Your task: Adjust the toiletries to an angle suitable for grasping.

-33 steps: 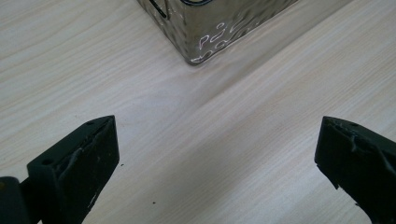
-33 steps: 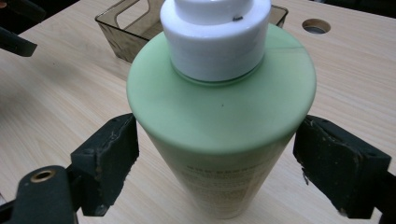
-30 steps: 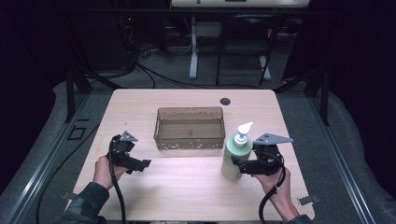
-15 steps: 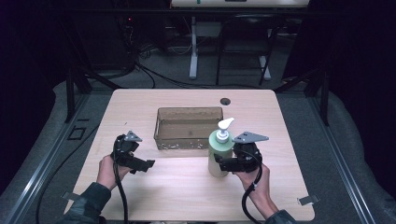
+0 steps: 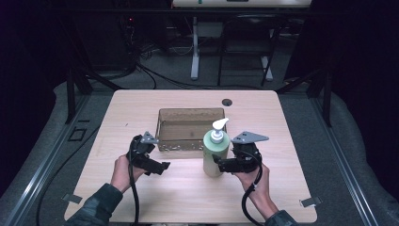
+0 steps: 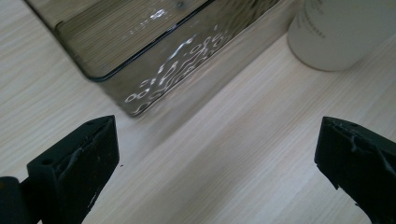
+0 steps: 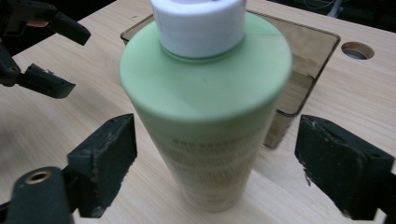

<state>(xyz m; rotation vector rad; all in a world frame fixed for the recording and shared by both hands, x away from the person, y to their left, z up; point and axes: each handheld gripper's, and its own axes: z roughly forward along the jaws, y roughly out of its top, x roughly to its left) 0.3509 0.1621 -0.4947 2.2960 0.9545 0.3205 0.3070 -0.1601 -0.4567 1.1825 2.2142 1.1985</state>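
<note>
A pale green pump bottle (image 5: 215,155) with a white pump head stands upright on the wooden table (image 5: 141,108), just in front of the right end of a clear brownish tray (image 5: 190,111). My right gripper (image 5: 219,165) is around the bottle (image 7: 205,116). Its jaws have just been opening and now stand clear of the bottle's sides. My left gripper (image 5: 160,166) hovers open in front of the tray's left front corner (image 6: 140,102), with bare table between its jaws. The bottle's base (image 6: 336,37) shows in the left gripper view.
A round cable hole (image 5: 227,101) lies in the table behind the tray. The left gripper (image 7: 42,51) shows at the far left of the right gripper view. Desk legs and cables stand on the dark floor beyond the table's far edge.
The right gripper carried the bottle leftward to the tray's front right, and its jaws have come off the bottle. The left gripper moved right toward the tray.
</note>
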